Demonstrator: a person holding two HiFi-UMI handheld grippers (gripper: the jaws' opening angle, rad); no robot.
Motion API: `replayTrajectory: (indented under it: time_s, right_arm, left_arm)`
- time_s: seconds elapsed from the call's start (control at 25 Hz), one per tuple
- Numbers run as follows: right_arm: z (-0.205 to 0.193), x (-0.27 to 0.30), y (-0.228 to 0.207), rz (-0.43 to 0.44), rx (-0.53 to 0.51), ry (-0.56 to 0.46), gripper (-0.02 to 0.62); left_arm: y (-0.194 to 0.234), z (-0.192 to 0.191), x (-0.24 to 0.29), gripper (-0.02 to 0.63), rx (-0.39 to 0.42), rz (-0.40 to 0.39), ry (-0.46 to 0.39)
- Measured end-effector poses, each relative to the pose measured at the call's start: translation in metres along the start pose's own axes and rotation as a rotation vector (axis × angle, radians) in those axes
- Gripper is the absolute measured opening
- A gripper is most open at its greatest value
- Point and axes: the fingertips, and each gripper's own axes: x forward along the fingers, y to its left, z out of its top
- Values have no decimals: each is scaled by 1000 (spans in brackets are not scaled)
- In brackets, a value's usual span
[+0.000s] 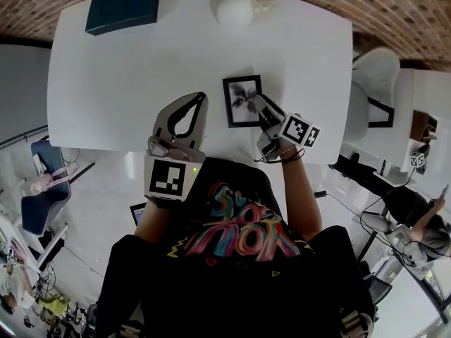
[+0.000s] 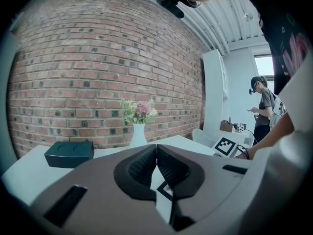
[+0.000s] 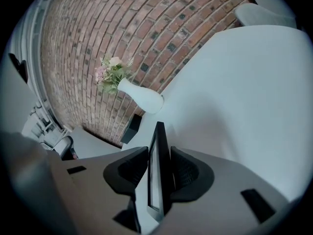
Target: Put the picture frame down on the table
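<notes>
Your right gripper (image 1: 263, 108) has its jaws apart around the near right edge of the picture frame (image 1: 242, 101). One pad lies against the frame's back, and the other stands just off its glass side. The frame lies face up, flat or nearly so, on the table (image 1: 141, 69), reaching ahead of those jaws toward the vase (image 1: 235, 9). Your left gripper (image 1: 203, 98) hovers just left of the frame, jaws together on nothing.

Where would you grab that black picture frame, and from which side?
Grip the picture frame by its thin right border, coming in from the right. It is a slim, flat panel, so jaws easily span its thickness; the right gripper straddles that edge.
</notes>
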Motion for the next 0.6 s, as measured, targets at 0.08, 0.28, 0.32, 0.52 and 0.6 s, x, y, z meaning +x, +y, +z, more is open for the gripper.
replayTrajectory:
  time_s: [0.08,0.28,0.32,0.52,0.6]
  right_arm:
    - [3,-1,-2,-12,-17,-24,158]
    - [13,-6,-6,-52,-47,-107,180]
    - [16,-7,-8,-63,-52,-123,181]
    - [16,-10,-16,-115,-85,-130,176]
    - [14,-12,-20,-148,-122,-112,179]
  left_arm:
    - [0,0,1,25,0,-2,1]
    - [-1,-1,1,25,8,-8,7]
    - [-1,-1,1,25,6,-7,7]
    - [3,-1,-2,25,2,-2,5]
    - [4,-1,-2,25,-1,-2,6]
